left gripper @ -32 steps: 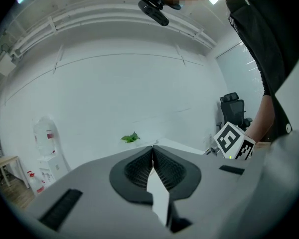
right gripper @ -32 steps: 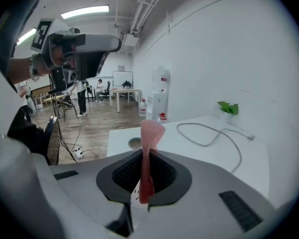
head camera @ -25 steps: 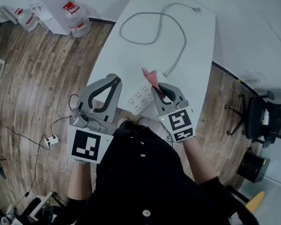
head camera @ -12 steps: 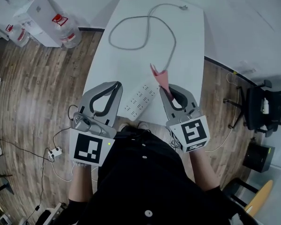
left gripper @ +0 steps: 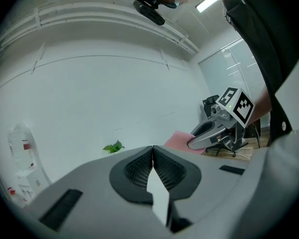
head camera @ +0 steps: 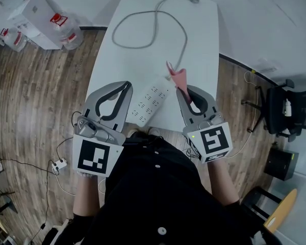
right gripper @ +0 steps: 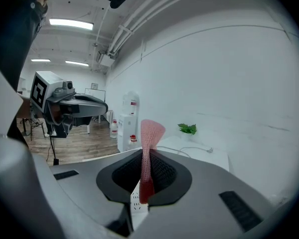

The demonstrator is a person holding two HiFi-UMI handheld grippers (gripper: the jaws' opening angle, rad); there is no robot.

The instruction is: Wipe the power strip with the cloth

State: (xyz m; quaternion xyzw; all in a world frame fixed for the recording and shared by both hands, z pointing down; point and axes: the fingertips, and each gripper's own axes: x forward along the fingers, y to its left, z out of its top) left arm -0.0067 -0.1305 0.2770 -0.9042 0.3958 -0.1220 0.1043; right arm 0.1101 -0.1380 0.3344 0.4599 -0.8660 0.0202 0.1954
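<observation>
A white power strip [head camera: 150, 104] lies slantwise at the near end of the white table [head camera: 204, 45]. Its grey cable [head camera: 154, 28] loops toward the far end. My right gripper [head camera: 182, 89] is shut on a pink cloth [head camera: 177, 77], just right of the strip's far end. In the right gripper view the cloth [right gripper: 150, 133] stands up out of the shut jaws of my right gripper [right gripper: 147, 156], with the strip [right gripper: 136, 201] below. My left gripper [head camera: 126, 85] hovers left of the strip. In its own view, my left gripper [left gripper: 152, 149] is shut on nothing.
Water bottles and white boxes [head camera: 58, 27] stand on the wooden floor at the far left. A black office chair [head camera: 288, 114] is at the right. A small extension socket [head camera: 59, 163] with cords lies on the floor at the left. A green plant [right gripper: 188, 128] sits at the table's far end.
The right gripper with the cloth has shifted slightly right, off the strip's far end. The left gripper has stayed beside the strip, still shut.
</observation>
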